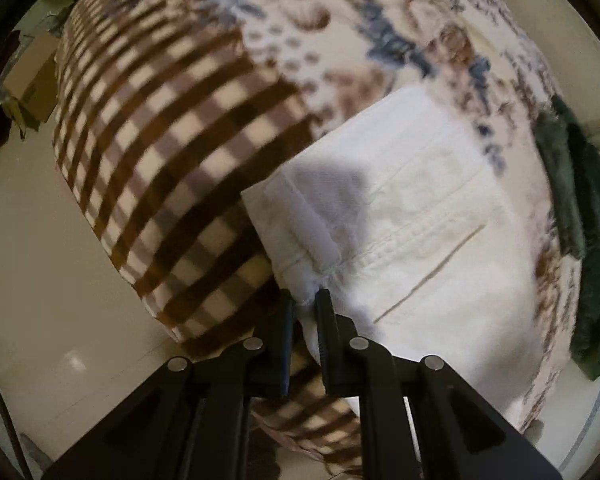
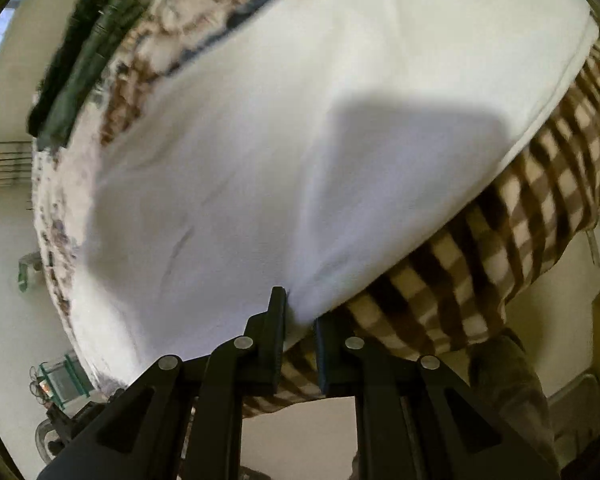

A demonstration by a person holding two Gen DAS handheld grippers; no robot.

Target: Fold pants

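A patterned blanket [image 1: 172, 128], brown check on one side and floral on the other, covers the whole work surface. On it lie the white pants [image 1: 412, 216], already doubled into a broad panel, with a stitched seam and a pocket slit showing towards the near edge. Along the far right edge of the blanket sits a dark green garment [image 1: 580, 208], well apart from the pants.

The left gripper [image 1: 305, 304] is pinching the near corner of the pants at the seam, with cloth bunched between its narrowed jaws. The right gripper [image 2: 300, 308] likewise nips the near edge of the pants [image 2: 300, 128] where the white cloth meets the check.

The fabric looks light, soft and limp, so it will likely sag and crease wherever it is unsupported. Corners and stitched hems seem the surest places to hold, being thicker and less likely to slip free.
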